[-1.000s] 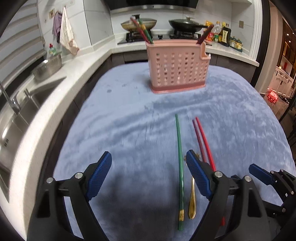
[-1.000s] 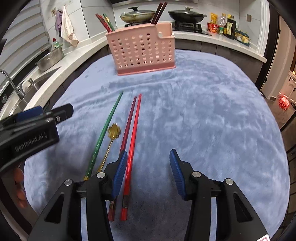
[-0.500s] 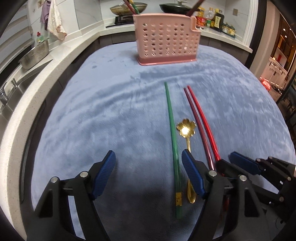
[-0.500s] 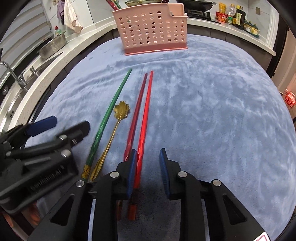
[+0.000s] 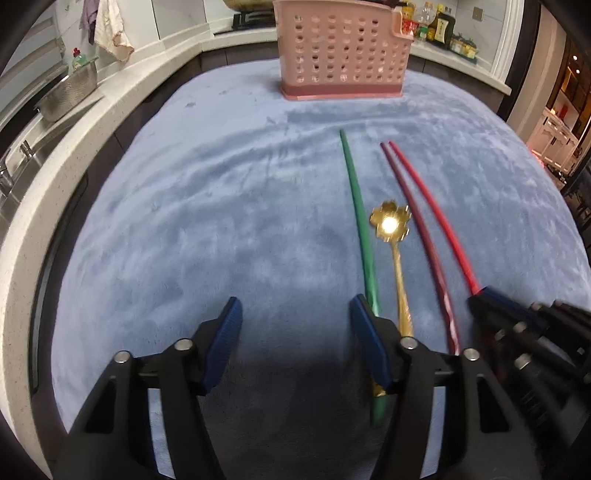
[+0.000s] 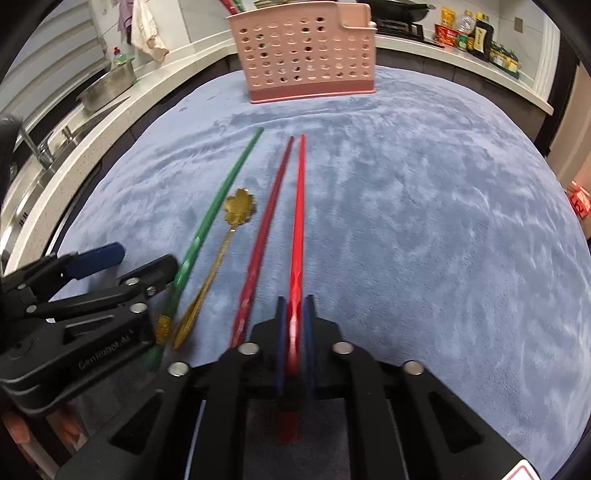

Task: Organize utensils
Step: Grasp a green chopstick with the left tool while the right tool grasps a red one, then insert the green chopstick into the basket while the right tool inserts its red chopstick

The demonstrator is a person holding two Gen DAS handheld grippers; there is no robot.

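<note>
Right claw (image 6: 294,321) clenched on the near end of the bright red chopstick (image 6: 300,206) — its long axis running straight ahead toward the far pink holder (image 6: 308,55) — while the left claw (image 5: 295,339), released, hovers left of the green chopstick (image 5: 360,221).

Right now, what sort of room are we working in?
It looks like a home kitchen. A sink with a tap sits in the white counter on the left, a pan stands on the stove at the back, and sauce bottles line the counter. The utensils lie on a blue cloth.
</note>
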